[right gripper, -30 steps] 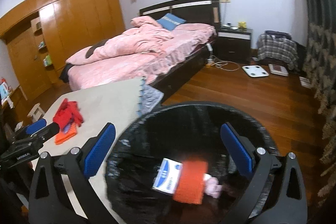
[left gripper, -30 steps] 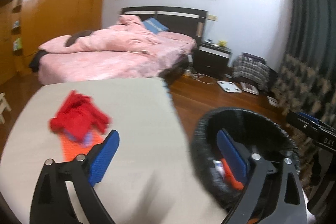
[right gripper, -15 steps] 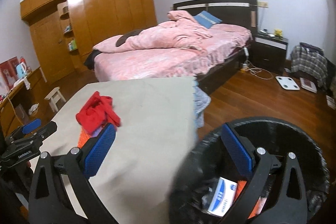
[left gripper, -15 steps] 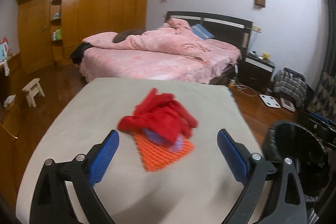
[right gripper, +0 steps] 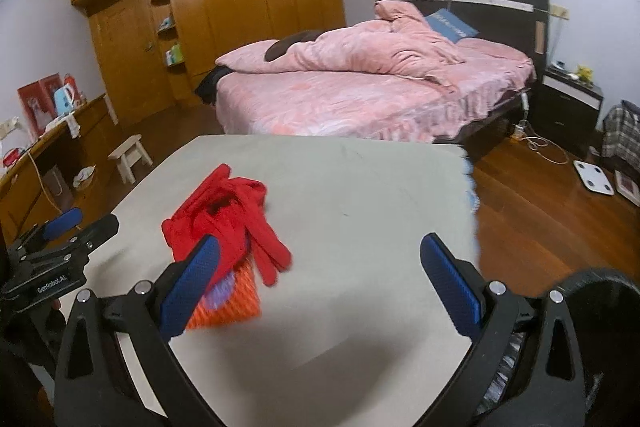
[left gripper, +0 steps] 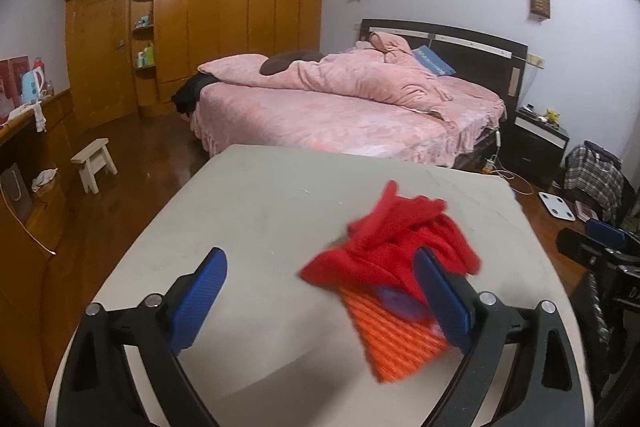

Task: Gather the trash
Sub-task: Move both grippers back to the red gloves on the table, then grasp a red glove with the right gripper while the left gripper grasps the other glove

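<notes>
Black bin [right gripper: 600, 307] lower right, contents hidden. Red cloth [left gripper: 396, 243] over orange mat [left gripper: 396, 343] on desk [left gripper: 260, 219]; pink bed [left gripper: 340, 107] behind. Left hand-held gripper [left gripper: 320, 303] and right hand-held gripper [right gripper: 320, 287] both wide, empty.

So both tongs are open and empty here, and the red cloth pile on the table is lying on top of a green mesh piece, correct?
Not quite: the mesh piece under the red cloth pile is orange, not green, as the left wrist view shows plainly. The rest holds: the left tongs and the right tongs are both open and empty, and the pile lies on the table.
</notes>
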Demonstrator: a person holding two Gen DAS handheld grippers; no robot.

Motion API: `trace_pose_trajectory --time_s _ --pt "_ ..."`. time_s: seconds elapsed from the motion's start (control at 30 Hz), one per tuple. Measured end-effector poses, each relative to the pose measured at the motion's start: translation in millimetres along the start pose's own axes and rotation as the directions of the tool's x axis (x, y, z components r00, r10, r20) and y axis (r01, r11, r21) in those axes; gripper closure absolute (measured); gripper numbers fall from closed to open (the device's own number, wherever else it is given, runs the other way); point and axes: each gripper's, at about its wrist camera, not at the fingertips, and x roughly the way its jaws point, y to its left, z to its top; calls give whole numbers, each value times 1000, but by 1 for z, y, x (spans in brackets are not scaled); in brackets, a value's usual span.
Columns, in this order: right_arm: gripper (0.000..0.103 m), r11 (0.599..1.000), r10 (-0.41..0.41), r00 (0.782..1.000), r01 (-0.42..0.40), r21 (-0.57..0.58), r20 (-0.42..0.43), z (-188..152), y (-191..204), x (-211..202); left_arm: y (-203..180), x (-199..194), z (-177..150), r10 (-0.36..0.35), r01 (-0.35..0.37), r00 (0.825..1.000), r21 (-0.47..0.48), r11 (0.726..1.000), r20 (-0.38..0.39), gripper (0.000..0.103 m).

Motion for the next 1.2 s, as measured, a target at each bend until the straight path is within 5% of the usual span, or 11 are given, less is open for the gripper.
trace_pose_trajectory --time_s 0.47,0.67,0.83,0.9,1.2 --pt "13 990 121 990 -126 -69 -69 24 45 85 36 31 10 47 -48 999 -47 998 -9 11" --pt "34 981 170 980 -178 -78 -107 24 53 99 35 34 9 42 -43 999 -49 998 -11 11" --pt "86 960 258 953 -272 -71 -156 24 57 104 35 33 8 37 -38 999 -52 998 -14 11" --pt "97 954 277 949 -291 -77 -152 24 57 100 34 32 8 37 -37 999 -49 998 -14 11" --pt "100 950 294 951 -302 -79 -97 25 52 69 24 25 5 29 -29 999 -43 999 -17 11"
